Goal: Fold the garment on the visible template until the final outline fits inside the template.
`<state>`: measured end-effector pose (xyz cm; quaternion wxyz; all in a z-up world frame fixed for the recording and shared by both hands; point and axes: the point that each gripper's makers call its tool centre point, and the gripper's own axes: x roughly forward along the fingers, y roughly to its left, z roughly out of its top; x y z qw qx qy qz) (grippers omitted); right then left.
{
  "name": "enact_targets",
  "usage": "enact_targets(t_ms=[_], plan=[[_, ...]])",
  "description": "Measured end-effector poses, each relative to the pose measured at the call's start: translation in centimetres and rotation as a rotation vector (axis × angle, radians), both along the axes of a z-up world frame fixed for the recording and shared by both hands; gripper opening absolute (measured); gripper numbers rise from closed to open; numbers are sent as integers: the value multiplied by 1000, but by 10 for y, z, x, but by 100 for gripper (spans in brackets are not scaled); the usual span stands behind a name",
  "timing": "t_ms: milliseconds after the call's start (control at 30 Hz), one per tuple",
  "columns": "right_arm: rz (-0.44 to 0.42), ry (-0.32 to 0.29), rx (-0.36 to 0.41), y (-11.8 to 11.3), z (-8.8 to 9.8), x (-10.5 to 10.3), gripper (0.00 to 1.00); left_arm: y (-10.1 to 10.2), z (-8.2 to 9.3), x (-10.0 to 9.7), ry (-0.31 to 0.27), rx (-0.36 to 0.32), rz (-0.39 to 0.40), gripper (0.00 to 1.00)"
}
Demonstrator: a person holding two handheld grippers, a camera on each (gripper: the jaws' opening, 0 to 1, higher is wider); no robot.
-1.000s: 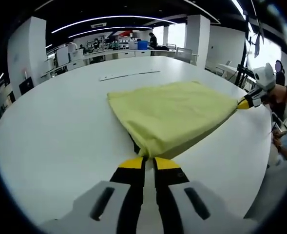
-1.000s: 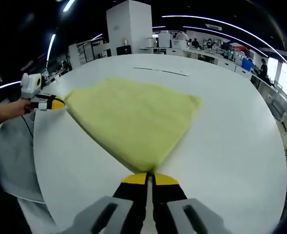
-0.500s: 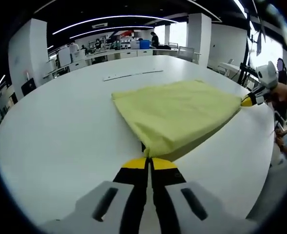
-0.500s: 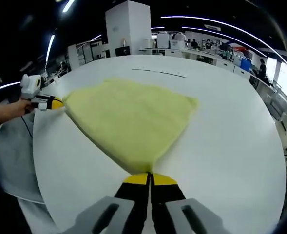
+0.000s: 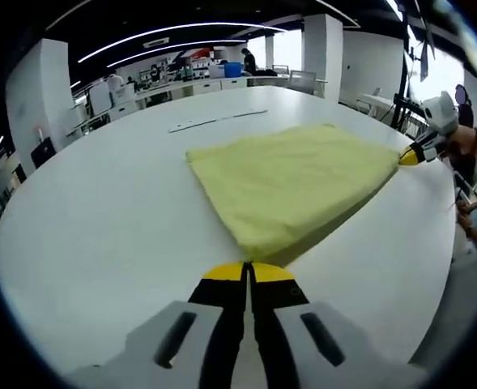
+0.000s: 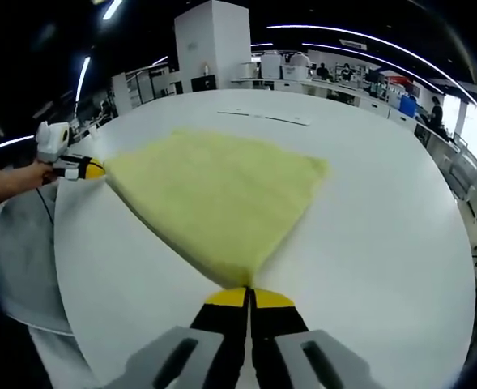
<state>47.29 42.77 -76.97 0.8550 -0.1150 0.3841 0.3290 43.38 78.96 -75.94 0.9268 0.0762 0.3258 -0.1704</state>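
Right now we see the yellow garment (image 5: 295, 182) folded into a flat, roughly four-sided shape, lying on the white desk (image 5: 100, 219) with its near edges stretched taut between two corners. Taking the garment as our landmark, the left gripper (image 5: 247, 274) sits at the corner nearest its own camera, its yellow-tipped jaws pressed together with the cloth's corner pinched between them. In the same view, the right gripper (image 5: 410, 156) meets the garment's far right corner, held by a person's hand (image 5: 465, 139); its yellow tip touches the cloth there.

From the right gripper view, the garment (image 6: 214, 190) fans out ahead as a broad wedge, and the right gripper (image 6: 249, 298) has its jaws closed on the pointed corner nearest that camera. At the garment's far left corner in this view we see the left gripper (image 6: 88, 169), its yellow tip against the cloth, with a hand (image 6: 11, 182) behind it.

Beyond the garment's far edge, a thin pale strip (image 5: 215, 121) lies flat on the desk, apart from the cloth; it also shows in the right gripper view (image 6: 264, 118). Beside the desk's edge, on the side near the left gripper, grey fabric (image 6: 19, 259) hangs lower than the desk top. Farther off, past the desk, stand office benches (image 6: 303, 73) with equipment and white pillars (image 6: 214, 40) under strip lights.
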Motion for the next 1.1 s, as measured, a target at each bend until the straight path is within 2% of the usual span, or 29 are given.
enact_targets(t_ms=[333, 767, 1100], plan=[[3, 10, -1, -1, 0, -7, 0, -3, 1, -10, 12, -8, -23, 0], [-11, 36, 35, -2, -2, -28, 0, -2, -2, -31, 41, 4, -53, 0], [35, 45, -15, -1, -2, -40, 0, -3, -3, -41, 59, 27, -70, 0]])
